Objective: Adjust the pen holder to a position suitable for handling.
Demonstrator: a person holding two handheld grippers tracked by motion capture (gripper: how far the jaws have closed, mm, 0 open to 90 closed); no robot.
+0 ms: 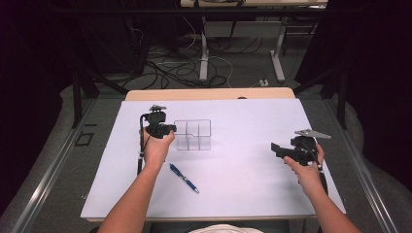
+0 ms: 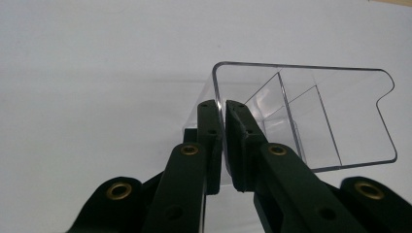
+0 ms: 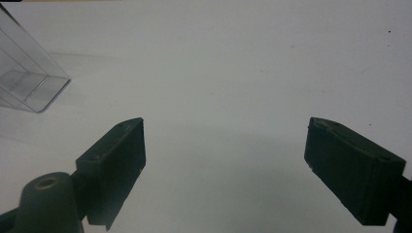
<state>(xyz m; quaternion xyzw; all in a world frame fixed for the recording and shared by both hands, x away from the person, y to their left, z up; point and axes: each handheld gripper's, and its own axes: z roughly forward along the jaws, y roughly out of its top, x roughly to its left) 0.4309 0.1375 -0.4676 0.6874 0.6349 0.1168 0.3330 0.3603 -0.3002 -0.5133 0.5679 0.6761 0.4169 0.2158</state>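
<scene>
Black jaws of my left gripper [image 2: 224,141] pinch the near wall of the clear divided organizer [image 2: 311,111], which stands on the white tabletop [image 1: 243,160] left of centre. Off to the right, my right gripper [image 3: 226,165] hangs spread wide, grasping nothing. A blue pen [image 1: 183,177] lies near my left forearm. Step in hand, as I judge it: securing the organizer; next comes fetching the pen, probably for one of its compartments. Beyond the table, cables [image 1: 170,68] sprawl across a dim floor
</scene>
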